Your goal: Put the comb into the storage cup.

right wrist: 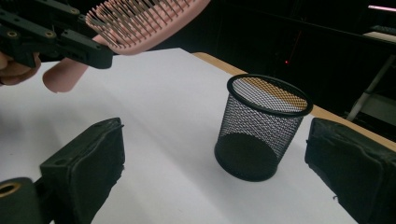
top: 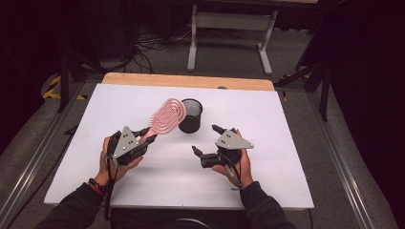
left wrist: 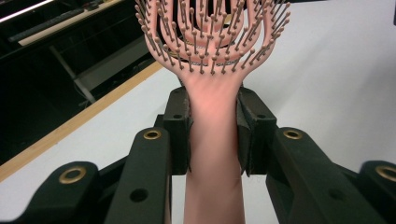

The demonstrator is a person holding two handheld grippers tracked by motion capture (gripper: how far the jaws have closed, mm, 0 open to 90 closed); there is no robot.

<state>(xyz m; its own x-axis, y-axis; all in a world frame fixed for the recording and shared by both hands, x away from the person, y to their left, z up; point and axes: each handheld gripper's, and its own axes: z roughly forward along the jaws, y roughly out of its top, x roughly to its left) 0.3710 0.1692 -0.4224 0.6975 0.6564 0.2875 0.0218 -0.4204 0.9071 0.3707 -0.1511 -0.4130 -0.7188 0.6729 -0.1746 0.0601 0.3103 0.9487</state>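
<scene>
A pink vented hairbrush (top: 165, 117) hangs above the white table, head toward the far side. My left gripper (top: 145, 134) is shut on its handle (left wrist: 214, 140), with a black pad pressing each side. Just right of the brush head stands an empty black mesh cup (top: 191, 116), upright. The right gripper view looks at that cup (right wrist: 262, 128) from close by, with the brush head (right wrist: 144, 21) and the left gripper (right wrist: 95, 55) at the upper left. My right gripper (top: 205, 139) is open, its jaws wide apart with nothing between them, short of the cup.
The white sheet (top: 267, 143) lies on a wooden table whose far edge (top: 188, 80) shows beyond it. A metal stand (top: 231, 28) and cables lie on the floor behind. Dark surroundings flank both sides.
</scene>
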